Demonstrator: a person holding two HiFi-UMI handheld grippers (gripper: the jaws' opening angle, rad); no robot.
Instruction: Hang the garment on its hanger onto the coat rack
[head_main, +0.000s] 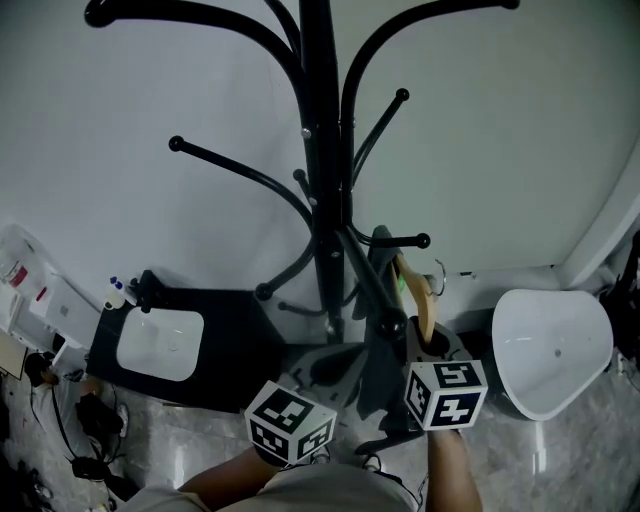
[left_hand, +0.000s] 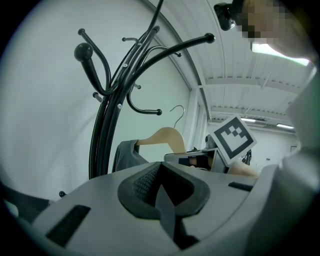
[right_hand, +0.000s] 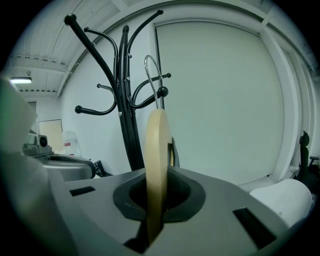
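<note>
Wooden hanger (right_hand: 156, 150) clamped in right gripper (right_hand: 155, 202) (left gripper (left_hand: 162, 192) pinches grey garment (left_hand: 125, 156)), near coat rack (head_main: 320, 150).

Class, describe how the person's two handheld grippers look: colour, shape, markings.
The left gripper and right gripper have smooth grey bodies with dark, textured pads set in a rounded recess. Each carries a cube covered in black-and-white square markers.

Coat rack (head_main: 322, 180) arms crowd around the hanger (right_hand: 156, 160); open space rightward.
</note>
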